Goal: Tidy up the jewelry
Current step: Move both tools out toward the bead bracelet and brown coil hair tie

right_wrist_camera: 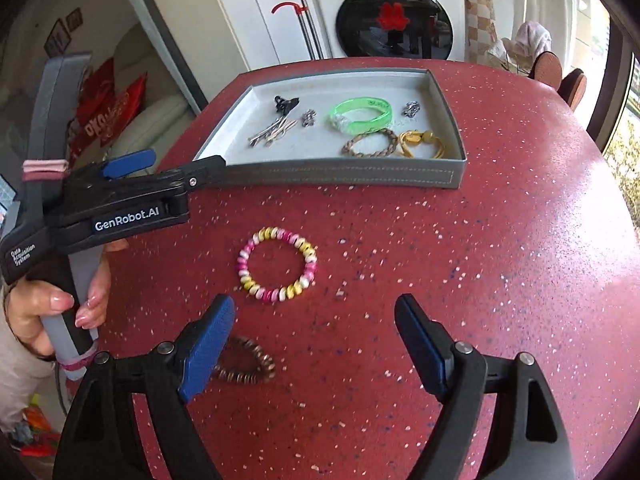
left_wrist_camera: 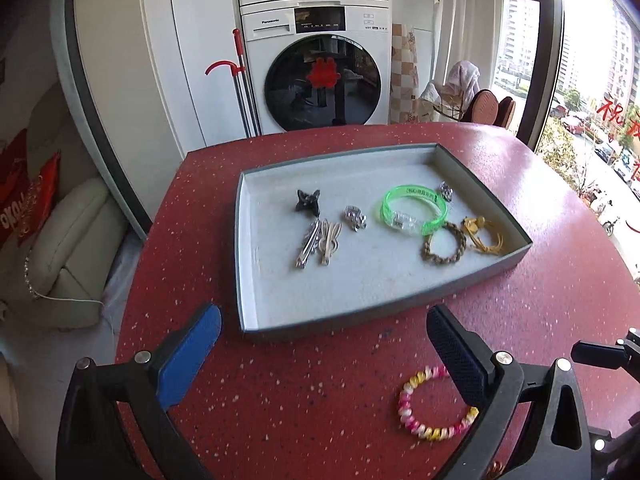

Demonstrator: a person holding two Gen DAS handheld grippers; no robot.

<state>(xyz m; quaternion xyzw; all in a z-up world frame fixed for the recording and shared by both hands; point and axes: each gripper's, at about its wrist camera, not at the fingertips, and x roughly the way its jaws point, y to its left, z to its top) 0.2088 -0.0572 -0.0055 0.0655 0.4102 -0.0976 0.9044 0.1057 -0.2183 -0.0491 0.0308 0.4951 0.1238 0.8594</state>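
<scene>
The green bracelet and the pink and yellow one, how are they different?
The green bracelet is see-through plastic with a clear clasp; the pink and yellow bracelet looks like a twisty coil. The green bracelet lies inside the grey tray; the pink and yellow bracelet lies outside on the red table. Both are rings lying flat, and neither is held.

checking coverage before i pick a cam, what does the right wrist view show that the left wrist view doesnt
Only the right wrist view: a brown coil bracelet on the table, and the hand holding the left gripper.

Only the left wrist view: street and parked cars through the window.

Both: the grey tray, green bangle, pink-and-yellow coil bracelet, washing machine.
</scene>
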